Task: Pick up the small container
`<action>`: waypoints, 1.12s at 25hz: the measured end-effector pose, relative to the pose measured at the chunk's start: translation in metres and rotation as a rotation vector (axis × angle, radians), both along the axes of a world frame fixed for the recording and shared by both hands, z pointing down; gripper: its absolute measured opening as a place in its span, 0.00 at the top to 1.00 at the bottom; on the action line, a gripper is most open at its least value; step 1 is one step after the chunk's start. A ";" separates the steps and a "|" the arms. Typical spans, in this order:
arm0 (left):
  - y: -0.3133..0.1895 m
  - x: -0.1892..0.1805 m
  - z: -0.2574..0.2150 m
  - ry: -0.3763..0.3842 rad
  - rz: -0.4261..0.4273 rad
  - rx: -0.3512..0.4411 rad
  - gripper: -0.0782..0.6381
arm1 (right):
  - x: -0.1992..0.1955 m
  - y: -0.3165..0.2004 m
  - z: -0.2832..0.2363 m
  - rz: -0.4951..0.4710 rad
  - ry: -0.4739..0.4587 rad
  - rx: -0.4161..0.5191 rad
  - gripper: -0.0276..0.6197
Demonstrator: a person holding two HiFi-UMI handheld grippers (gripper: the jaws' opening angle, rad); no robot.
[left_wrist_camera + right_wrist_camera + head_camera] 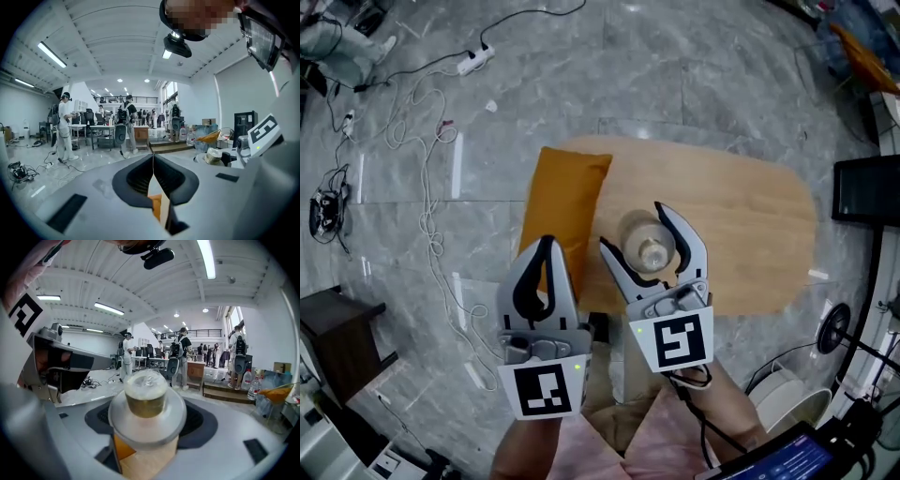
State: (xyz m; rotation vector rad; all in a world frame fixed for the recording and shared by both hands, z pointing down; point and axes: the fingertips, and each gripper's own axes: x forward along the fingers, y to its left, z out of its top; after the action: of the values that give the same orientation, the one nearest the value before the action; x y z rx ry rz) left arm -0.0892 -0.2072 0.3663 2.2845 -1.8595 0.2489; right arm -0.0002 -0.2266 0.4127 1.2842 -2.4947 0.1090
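The small container (648, 246) is clear and round, with a wide lid and a knob-like cap. My right gripper (635, 228) is shut on it, one jaw on each side, over the near part of the wooden table (750, 216). In the right gripper view the container (146, 411) fills the space between the jaws. My left gripper (547, 242) hangs to the left over the orange cushion (563, 208), shut, with nothing in it. In the left gripper view the left gripper (152, 158) has its jaw tips touching, and the container (214, 155) shows at the right.
The table is oval and light wood; the cushion lies along its left end. Cables and a power strip (474, 60) trail over the grey floor at the left. A black panel (866, 190) stands at the right. Several people and desks (101, 129) are far off.
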 end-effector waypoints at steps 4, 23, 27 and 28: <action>0.010 -0.007 -0.031 -0.005 0.000 0.043 0.87 | -0.004 0.009 -0.039 0.007 -0.001 0.041 0.43; 0.085 -0.037 -0.193 -0.067 -0.004 0.320 0.87 | -0.002 0.089 -0.229 0.100 -0.076 0.267 0.43; 0.102 -0.031 -0.216 -0.045 0.005 0.358 0.87 | 0.003 0.107 -0.255 0.109 -0.068 0.328 0.43; 0.106 -0.028 -0.220 -0.041 0.009 0.364 0.87 | 0.005 0.112 -0.259 0.114 -0.068 0.329 0.43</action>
State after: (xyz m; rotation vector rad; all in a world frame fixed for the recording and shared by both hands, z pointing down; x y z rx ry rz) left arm -0.1173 -0.1011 0.1464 2.5326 -2.0591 -0.0476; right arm 0.0049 -0.1147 0.1541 1.5745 -2.5722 -0.2448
